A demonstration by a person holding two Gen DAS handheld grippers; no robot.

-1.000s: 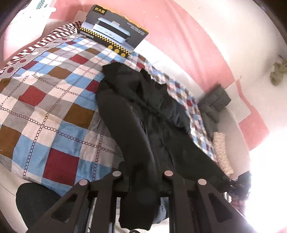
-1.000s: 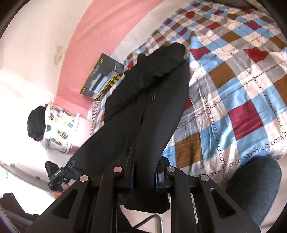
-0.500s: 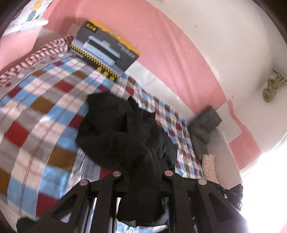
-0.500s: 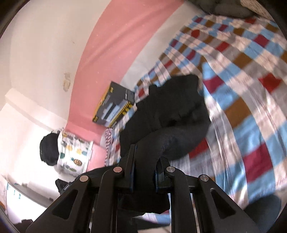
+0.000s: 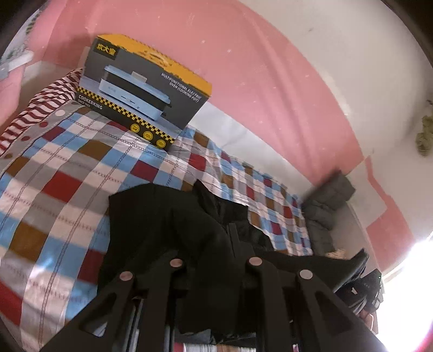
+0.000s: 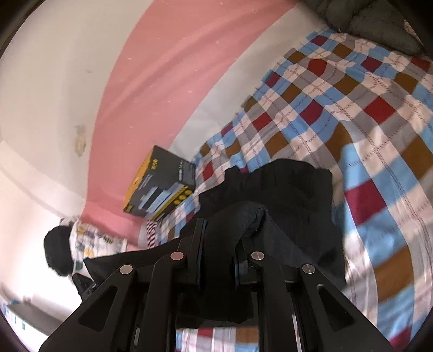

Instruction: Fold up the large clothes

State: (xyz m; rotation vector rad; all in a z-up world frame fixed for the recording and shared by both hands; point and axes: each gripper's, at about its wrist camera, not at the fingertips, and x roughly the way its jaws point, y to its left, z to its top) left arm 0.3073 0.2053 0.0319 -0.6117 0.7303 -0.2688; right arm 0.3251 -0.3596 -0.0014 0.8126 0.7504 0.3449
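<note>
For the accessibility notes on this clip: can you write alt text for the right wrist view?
The right gripper is shut on a fold of a black garment, lifting it over a bed with a checked blanket. Behind it a cooker box stands against a pink wall, with a dark grey cushion at the bed's far end.

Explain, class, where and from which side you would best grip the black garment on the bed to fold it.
Grip the black garment along its near edge, one corner per hand, coming from the bedside. Both the left tongs and right tongs already pinch bunched cloth there, and the rest lies spread on the checked quilt ahead.
</note>
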